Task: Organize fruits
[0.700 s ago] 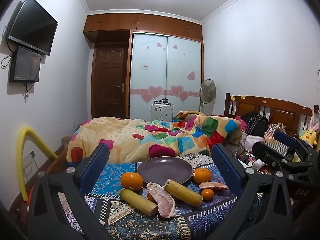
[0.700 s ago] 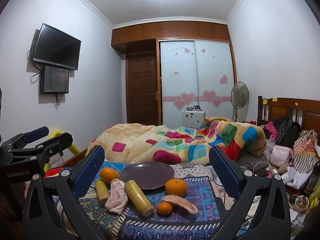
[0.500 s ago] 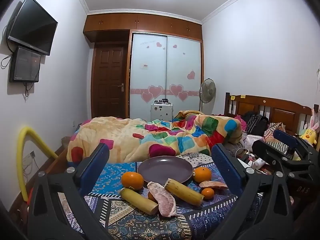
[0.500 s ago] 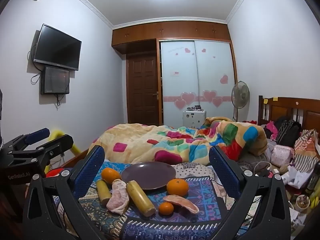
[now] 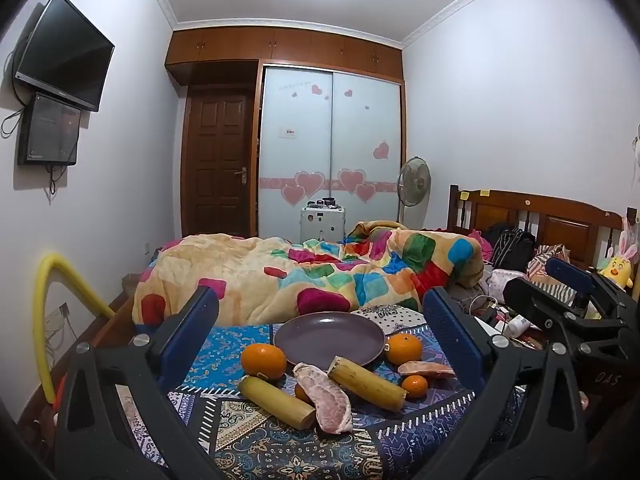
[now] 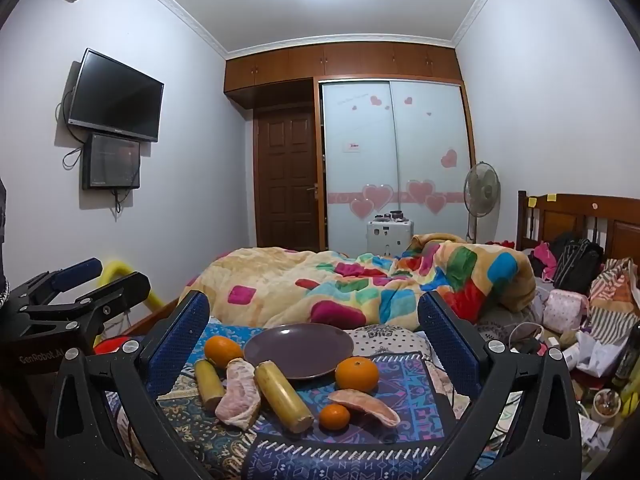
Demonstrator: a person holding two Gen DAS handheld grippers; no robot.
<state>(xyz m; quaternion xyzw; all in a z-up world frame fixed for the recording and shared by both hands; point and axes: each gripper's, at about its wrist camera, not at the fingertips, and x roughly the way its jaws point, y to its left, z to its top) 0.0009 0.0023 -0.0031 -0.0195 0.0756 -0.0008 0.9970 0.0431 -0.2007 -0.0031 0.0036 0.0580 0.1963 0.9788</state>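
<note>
An empty purple plate (image 5: 329,337) (image 6: 298,345) sits on a patterned cloth. Around it lie oranges (image 5: 263,361) (image 5: 403,349) (image 6: 356,374), a small tangerine (image 5: 415,385) (image 6: 334,416), two yellow sugarcane pieces (image 5: 276,402) (image 5: 366,383) (image 6: 283,395), and two peeled pomelo segments (image 5: 325,398) (image 5: 425,369) (image 6: 239,394) (image 6: 365,401). My left gripper (image 5: 320,312) is open and empty, held above and short of the fruit. My right gripper (image 6: 314,312) is open and empty too. Each gripper shows at the other view's edge (image 5: 560,300) (image 6: 76,292).
The patterned cloth (image 5: 256,436) covers a surface at the bed's foot. A colourful quilt (image 5: 312,272) lies behind the plate. Bags and clutter (image 6: 576,312) fill the right side. A yellow foam tube (image 5: 60,292) curves at the left wall.
Both views shift only slightly; the fruit and plate have not moved. Both grippers stay open.
</note>
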